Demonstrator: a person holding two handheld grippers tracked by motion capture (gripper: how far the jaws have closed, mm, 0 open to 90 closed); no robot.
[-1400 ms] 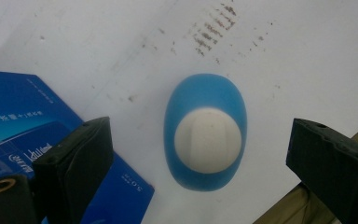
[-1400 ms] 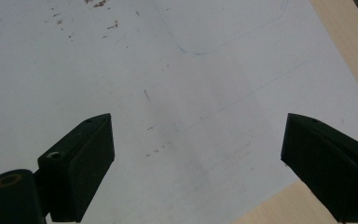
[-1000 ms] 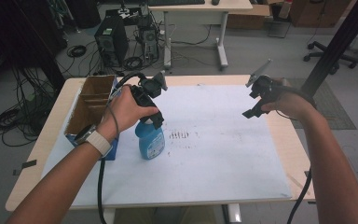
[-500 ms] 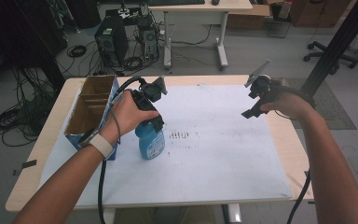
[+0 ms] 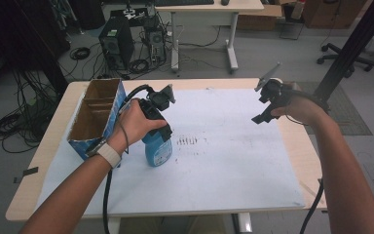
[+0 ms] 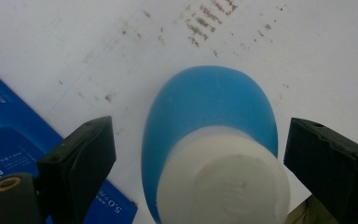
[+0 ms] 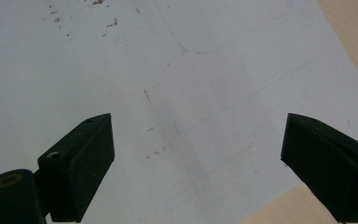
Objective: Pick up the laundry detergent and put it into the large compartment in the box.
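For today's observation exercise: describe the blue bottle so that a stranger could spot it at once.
On the white-sheeted wooden table, look left to the open cardboard box. Just right of it stands the blue plastic bottle with a white cap, the only upright blue container, under the left gripper.

Blue bottle with white cap, upright on the white sheet

A blue plastic bottle [image 5: 157,150] with a label on its side is seen standing upright on the white-covered counter [image 5: 233,161], just beside a blue cardboard box [image 5: 97,117]. Its rounded blue shoulders and wide white cap [image 6: 223,184] are shown from above, with faint brown marks printed on the sheet just beyond it.
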